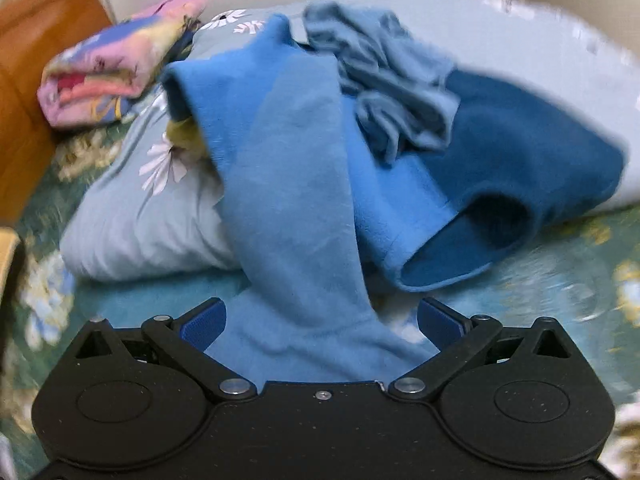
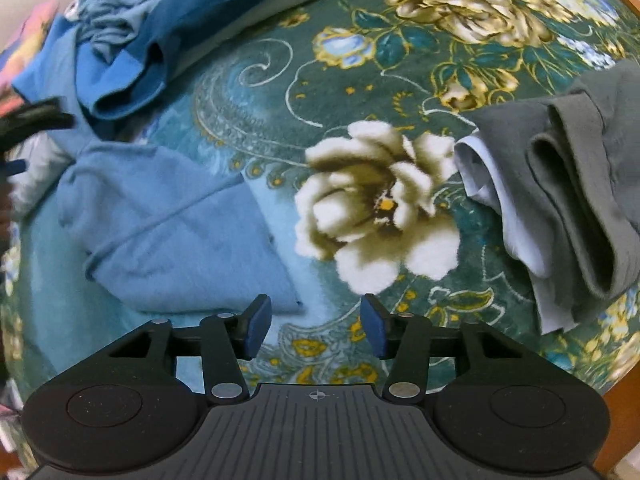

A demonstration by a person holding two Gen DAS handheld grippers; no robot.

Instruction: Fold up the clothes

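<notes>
A light blue fleece garment drapes from a pile on the pillows down between the wide-spread jaws of my left gripper. The jaws are open and the cloth lies loose between them. Its lower part lies spread flat on the bed in the right wrist view. A darker blue garment and a crumpled pale blue one lie in the pile. My right gripper is open and empty above the floral blanket, just right of the flat blue cloth.
A folded grey and white garment lies at the right on the green floral blanket. A folded pink patterned cloth sits behind a flowered pillow. A wooden headboard bounds the left.
</notes>
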